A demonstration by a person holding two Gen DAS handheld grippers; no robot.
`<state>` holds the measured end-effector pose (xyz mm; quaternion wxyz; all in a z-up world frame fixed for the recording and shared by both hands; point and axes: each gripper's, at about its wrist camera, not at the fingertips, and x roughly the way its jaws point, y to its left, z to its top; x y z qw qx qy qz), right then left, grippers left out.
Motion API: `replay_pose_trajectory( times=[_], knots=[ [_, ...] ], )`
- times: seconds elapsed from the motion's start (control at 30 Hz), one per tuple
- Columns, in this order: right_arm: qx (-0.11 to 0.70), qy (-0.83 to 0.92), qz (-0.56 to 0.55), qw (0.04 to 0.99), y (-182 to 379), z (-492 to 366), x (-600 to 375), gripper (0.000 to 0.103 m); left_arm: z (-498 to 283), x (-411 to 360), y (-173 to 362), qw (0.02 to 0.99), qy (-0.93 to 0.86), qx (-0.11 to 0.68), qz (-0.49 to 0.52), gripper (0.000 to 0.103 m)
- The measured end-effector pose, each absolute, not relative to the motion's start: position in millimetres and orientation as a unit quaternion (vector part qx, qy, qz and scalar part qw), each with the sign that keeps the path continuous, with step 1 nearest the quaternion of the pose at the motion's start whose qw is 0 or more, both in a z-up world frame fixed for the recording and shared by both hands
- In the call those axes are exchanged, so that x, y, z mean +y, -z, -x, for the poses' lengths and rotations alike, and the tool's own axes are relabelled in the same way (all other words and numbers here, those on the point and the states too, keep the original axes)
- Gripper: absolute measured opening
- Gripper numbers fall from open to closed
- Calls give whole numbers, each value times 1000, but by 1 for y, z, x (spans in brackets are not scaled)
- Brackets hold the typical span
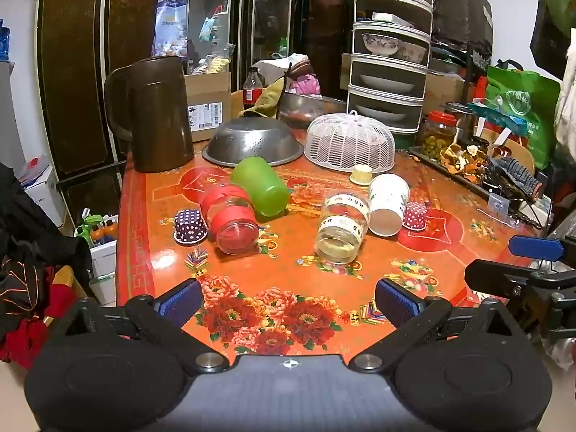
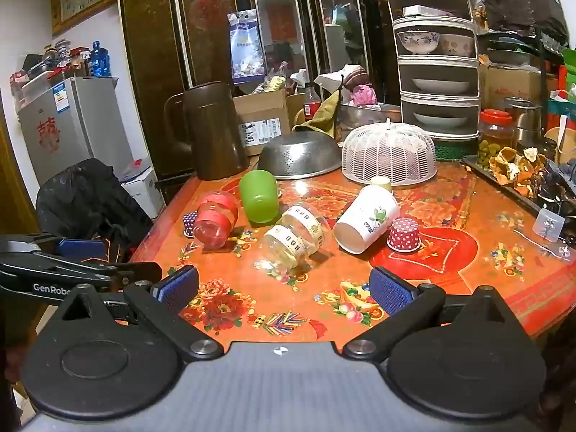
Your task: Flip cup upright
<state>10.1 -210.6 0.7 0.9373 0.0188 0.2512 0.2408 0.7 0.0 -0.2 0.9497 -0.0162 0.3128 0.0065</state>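
left gripper point(image 1: 288, 300) at the lower centre of the left wrist view, its blue pads spread wide with nothing between them; right gripper point(image 2: 284, 288) at the lower centre of the right wrist view, likewise spread and empty. both hang over the near edge of the table point(image 1: 450, 252), apart from every cup. at the centre of each view lie tipped vessels: a clear taped cup point(image 1: 342, 228), a white paper cup point(image 1: 387, 203) just right of it and seemingly touching, a red-banded cup point(image 1: 230, 216) to the left, and a green cup point(image 1: 261, 185) behind and against the red one. small dotted cups point(image 1: 189, 226) stand mouth-down at either flank.

judged step: approach. the task names no particular cup; the clear taped cup lies nearest. a sound grasp would probably close across the body near its middle, then rotate the mouth upward and set the base flat, away from the paper cup, which could roll if nudged.

hard to make out: whether the clear cup holds liquid or only reflects the table; the lettering on its tape; contact between neighbouring cups; the holder's hands, out of frame.
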Motion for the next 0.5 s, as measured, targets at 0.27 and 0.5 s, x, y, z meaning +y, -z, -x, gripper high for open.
replay_pose_trajectory(
  times=[0.27,0.5],
  knots=[
    [248,-239,-20,939,-1,-9,-210,102,-1,0,1,951,-5,310,16,103],
    [253,-235,-20,938,-2,-9,-201,102,-1,-1,2,950,-7,311,16,103]
  ],
)
